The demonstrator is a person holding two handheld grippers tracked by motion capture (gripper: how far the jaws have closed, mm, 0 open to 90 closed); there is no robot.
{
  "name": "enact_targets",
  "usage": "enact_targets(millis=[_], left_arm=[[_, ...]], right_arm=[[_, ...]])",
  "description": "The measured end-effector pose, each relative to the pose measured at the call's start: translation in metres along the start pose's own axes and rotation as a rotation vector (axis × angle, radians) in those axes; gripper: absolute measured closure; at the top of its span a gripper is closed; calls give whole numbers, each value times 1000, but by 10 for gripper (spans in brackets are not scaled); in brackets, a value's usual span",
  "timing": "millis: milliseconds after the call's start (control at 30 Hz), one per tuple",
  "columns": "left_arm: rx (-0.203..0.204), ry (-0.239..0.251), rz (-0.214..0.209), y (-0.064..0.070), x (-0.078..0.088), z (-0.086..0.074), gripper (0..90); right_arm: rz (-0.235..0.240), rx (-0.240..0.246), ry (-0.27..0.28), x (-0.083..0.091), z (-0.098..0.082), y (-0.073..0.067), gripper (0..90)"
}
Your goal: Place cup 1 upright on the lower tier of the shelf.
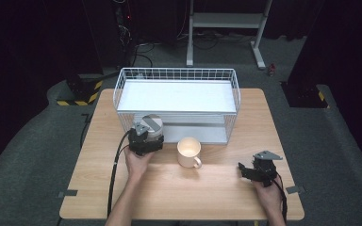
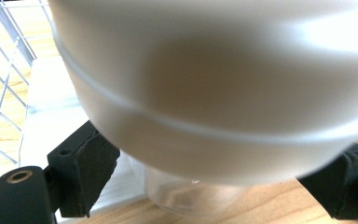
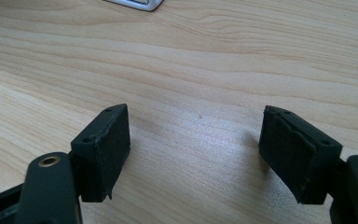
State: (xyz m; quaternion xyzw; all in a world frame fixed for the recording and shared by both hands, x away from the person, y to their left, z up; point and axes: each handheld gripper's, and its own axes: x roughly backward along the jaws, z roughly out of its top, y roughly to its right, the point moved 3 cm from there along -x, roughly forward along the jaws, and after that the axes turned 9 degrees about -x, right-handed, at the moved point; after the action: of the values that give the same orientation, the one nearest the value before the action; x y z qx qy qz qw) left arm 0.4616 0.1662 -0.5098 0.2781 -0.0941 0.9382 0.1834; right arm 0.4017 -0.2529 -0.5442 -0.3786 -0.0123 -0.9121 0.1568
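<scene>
A round container with a grey top [image 1: 152, 123] stands at the front left of the white wire rack [image 1: 176, 71], on its low shelf. My left gripper [image 1: 147, 133] reaches up to it from the near side. In the left gripper view the pale, blurred container [image 2: 214, 93] looms between the two jaws, and the pads [image 2: 93, 170] stand at its sides without clearly pressing on it; my left gripper [image 2: 219, 179] is open. My right gripper [image 1: 248, 170] rests low over the table at the right, and in its own view it [image 3: 196, 144] is open over bare wood.
A cream mug [image 1: 189, 151] with its handle toward the near right stands on the wooden table [image 1: 217, 193] between the two hands, just in front of the rack. The rack takes up the far half of the table. Dark floor and cables lie beyond.
</scene>
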Motion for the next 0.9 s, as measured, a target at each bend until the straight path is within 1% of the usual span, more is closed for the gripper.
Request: enact_targets(millis=[33,100,167,200,300,367,400,433,467,500,567,600,633,700,800,900], left_arm=[[-8,-4,3,0,1,-1,129],[-7,-3,3,1,3,-2,134],[12,4,6,2,5,-4,146],[13,-3,2,2,6,-5,148],[22,-2,-4,3,8,-9,156],[19,-6,-5,3,9,-10,163],[17,-16,-2,4,10,-12,173],[16,-15,7,4,10,-13,180],[18,-17,1,4,11,-13,184],[17,-16,4,5,12,-14,189],[14,-21,13,5,13,-16,216],[9,-24,24,5,13,-16,241],[-1,-21,28,5,14,-15,256],[-3,-7,34,6,15,-14,277],[-2,-9,33,6,16,-14,291],[-11,-13,36,6,16,-14,314]], right_arm=[[0,0,0,0,0,0,246],[0,0,0,0,0,0,247],[0,1,0,0,0,0,247],[-1,1,1,0,0,0,247],[0,1,1,0,0,0,247],[-1,1,1,0,0,0,247],[0,1,1,0,0,0,247],[-1,1,1,0,0,0,247],[0,1,1,0,0,0,247],[-1,1,1,0,0,0,247],[0,1,1,0,0,0,247],[-1,1,0,0,0,0,247],[0,1,1,0,0,0,247],[0,0,1,0,0,0,246],[0,0,0,0,0,0,247],[0,0,0,0,0,0,247]])
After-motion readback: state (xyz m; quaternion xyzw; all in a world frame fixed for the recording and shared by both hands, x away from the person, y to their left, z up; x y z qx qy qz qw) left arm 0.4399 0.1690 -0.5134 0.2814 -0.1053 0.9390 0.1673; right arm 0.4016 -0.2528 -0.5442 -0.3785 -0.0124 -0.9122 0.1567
